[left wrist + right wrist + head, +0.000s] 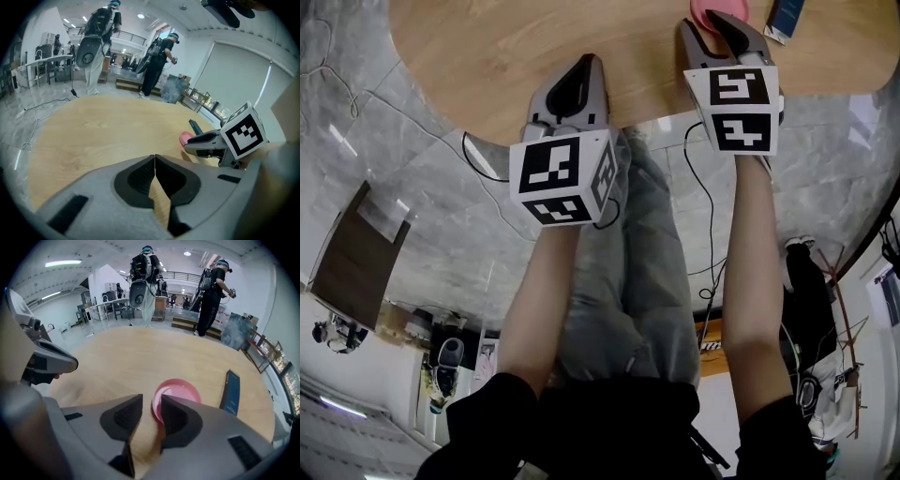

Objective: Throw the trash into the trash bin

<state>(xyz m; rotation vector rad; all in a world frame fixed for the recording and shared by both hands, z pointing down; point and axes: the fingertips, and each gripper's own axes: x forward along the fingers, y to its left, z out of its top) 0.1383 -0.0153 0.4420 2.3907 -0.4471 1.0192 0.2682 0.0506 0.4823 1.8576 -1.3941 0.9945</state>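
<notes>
A pink bowl (180,392) lies on the round wooden table (487,56), just beyond my right gripper (151,401). That gripper's jaws stand apart with only bare wood between them, and the bowl's near rim shows past the right fingertip. In the head view the bowl (705,11) peeks out at the top edge behind my right gripper (717,19). My left gripper (154,157) is shut with nothing in it and hangs over the table's near edge (586,61). No trash shows between either pair of jaws.
A dark blue flat box (230,392) lies to the right of the bowl. A dark brown open container (356,258) stands on the marble floor at the left. Cables (478,155) trail under the table. Two people with backpacks (143,282) stand beyond the table's far side.
</notes>
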